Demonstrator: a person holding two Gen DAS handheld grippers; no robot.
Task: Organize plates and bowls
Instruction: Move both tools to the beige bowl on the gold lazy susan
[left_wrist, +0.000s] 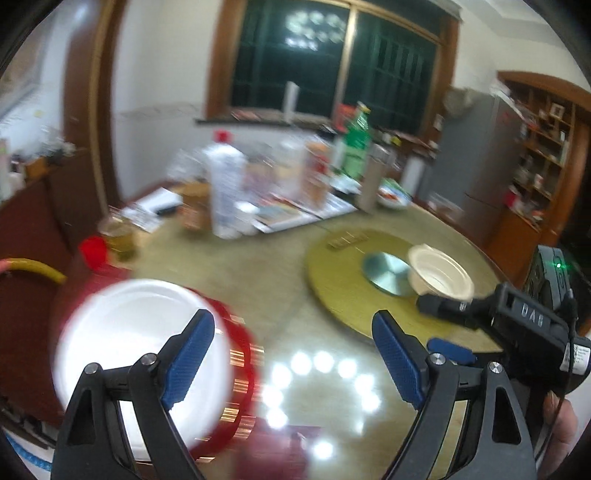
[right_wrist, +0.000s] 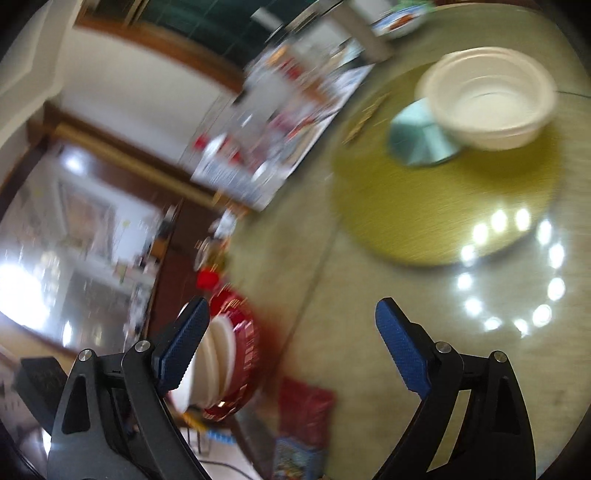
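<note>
both claws stand wide with nothing between the pads: my left gripper (left_wrist: 293, 356) low in its frame, my right gripper (right_wrist: 291, 347) likewise. going by size, the white plate (left_wrist: 140, 339) on the red tray (left_wrist: 243, 354) sits lower left, the white bowl (right_wrist: 487, 107) upper right on the turntable (right_wrist: 443, 206). i'd slow down, level the rolled right wrist, then straddle the bowl's rim squarely.

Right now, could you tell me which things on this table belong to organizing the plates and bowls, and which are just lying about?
For the job:
- white plates stacked on the red plate
- white bowl on the round turntable

Just lying about:
- clear bottle with red cap
- green bottle
- steel flask
- dish of food
- papers
</note>
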